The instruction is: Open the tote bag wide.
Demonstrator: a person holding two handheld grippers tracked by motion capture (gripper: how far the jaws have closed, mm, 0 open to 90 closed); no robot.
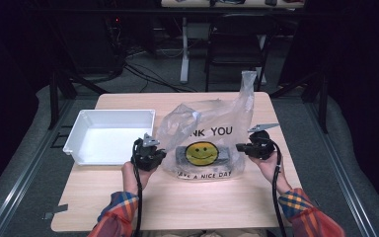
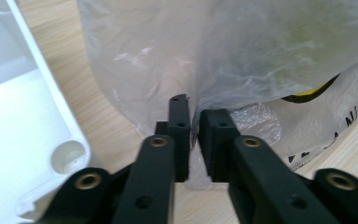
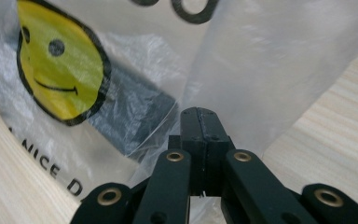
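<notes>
High view gives me the wooden table first, with the white plastic tray at about ten o'clock from its middle and the clear smiley-face carrier bag lying near the centre, one handle standing up toward twelve o'clock. Through the film I can make out a dark flat block inside the bag, behind the yellow face, though I cannot tell what it is. I have my left gripper at the bag's nine o'clock edge, just beside the tray's near corner, and my right gripper at the three o'clock edge. In the left gripper view the jaws stand almost together with a fold of bag film running between them, so I judge that claw pinched on the plastic with only a sliver of gap. In the right gripper view the jaws are pressed flat against each other with film gathered at their tips, so I read that claw as clamped on the bag as well. As I see it, the step is raising or spreading the bag by both sides. To do it well I would lift both hands evenly, keep the pinches firm since thin film slips, and avoid pulling the sides apart hard, which could tear it or tip the block out.
</notes>
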